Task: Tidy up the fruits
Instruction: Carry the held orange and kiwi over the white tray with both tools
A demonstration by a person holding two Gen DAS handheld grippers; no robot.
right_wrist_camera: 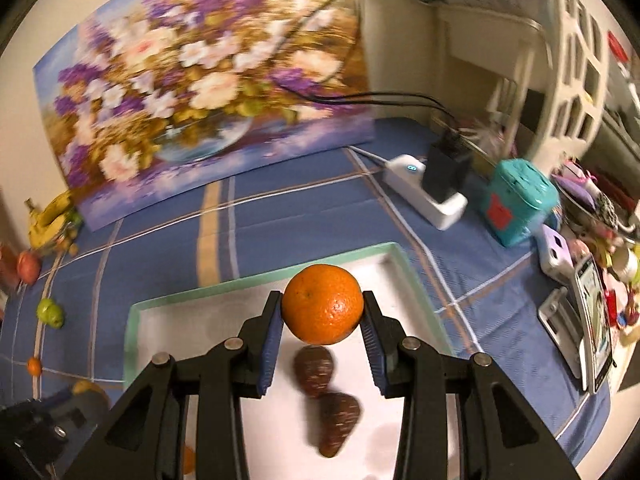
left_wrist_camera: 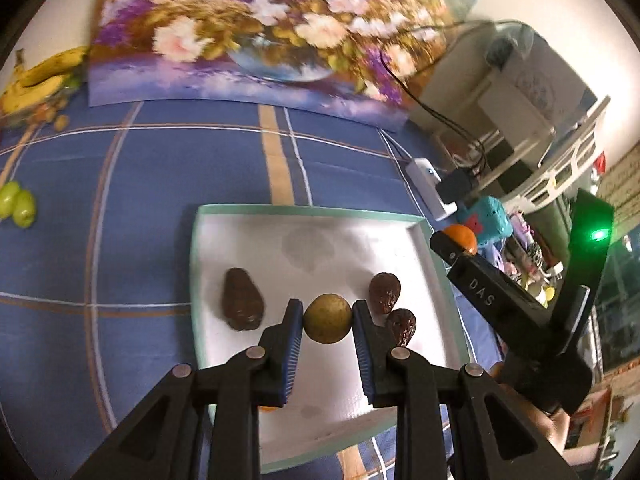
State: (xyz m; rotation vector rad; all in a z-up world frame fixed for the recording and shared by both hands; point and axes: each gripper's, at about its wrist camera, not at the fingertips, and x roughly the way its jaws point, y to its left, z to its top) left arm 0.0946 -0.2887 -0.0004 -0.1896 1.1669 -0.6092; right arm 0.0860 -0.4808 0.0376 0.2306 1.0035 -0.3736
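Observation:
My left gripper (left_wrist_camera: 327,320) is shut on a small round yellow-green fruit (left_wrist_camera: 327,319), held over a white tray with a mint rim (left_wrist_camera: 304,210). On the tray lie three dark brown scaly fruits: one at the left (left_wrist_camera: 241,299) and two at the right (left_wrist_camera: 384,287) (left_wrist_camera: 401,325). My right gripper (right_wrist_camera: 322,310) is shut on an orange (right_wrist_camera: 322,304) above the same tray (right_wrist_camera: 256,276), with two brown fruits (right_wrist_camera: 314,368) (right_wrist_camera: 338,418) below it. From the left wrist view the right gripper's body (left_wrist_camera: 516,300) shows at the right, the orange (left_wrist_camera: 463,237) at its tip.
Blue plaid cloth (left_wrist_camera: 120,208) covers the table. Green fruits (left_wrist_camera: 18,204), bananas (left_wrist_camera: 40,76), a red fruit (right_wrist_camera: 28,267) and a small orange one (right_wrist_camera: 34,367) lie left. A flower painting (right_wrist_camera: 200,92) stands behind. A power strip (right_wrist_camera: 428,192), teal box (right_wrist_camera: 518,204) and clutter sit right.

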